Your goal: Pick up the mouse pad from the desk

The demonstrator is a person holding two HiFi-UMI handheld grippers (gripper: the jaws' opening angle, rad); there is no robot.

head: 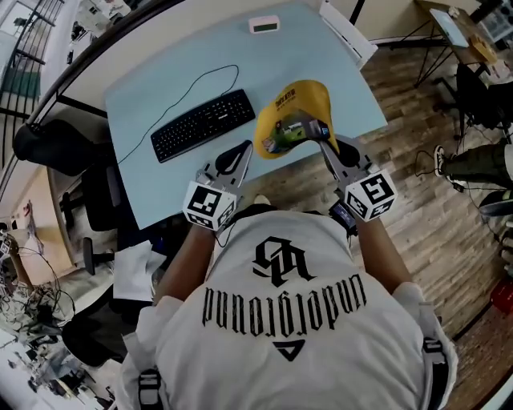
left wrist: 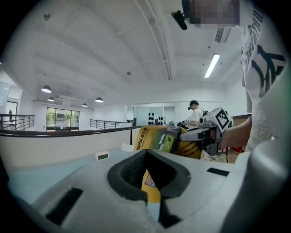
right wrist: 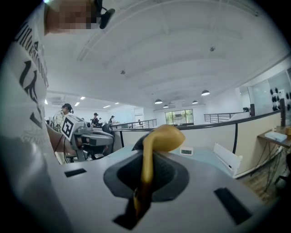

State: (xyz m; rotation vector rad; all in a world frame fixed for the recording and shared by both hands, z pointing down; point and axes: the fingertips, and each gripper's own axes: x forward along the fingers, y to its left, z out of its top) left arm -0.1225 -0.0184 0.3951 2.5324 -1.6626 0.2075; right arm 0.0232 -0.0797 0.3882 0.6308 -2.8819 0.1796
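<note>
The yellow mouse pad is off the pale blue desk, curled and held up over its near edge. My right gripper is shut on the pad's right side. In the right gripper view the pad rises bent from between the jaws of the right gripper. My left gripper meets the pad's lower left corner. In the left gripper view a yellow printed strip of the pad sits pinched in the left gripper, and the rest of the pad stands beyond it.
A black keyboard with its cable lies on the desk left of the pad. A small white clock sits at the far edge, and a white holder at the right corner. A black chair stands left; wooden floor lies right.
</note>
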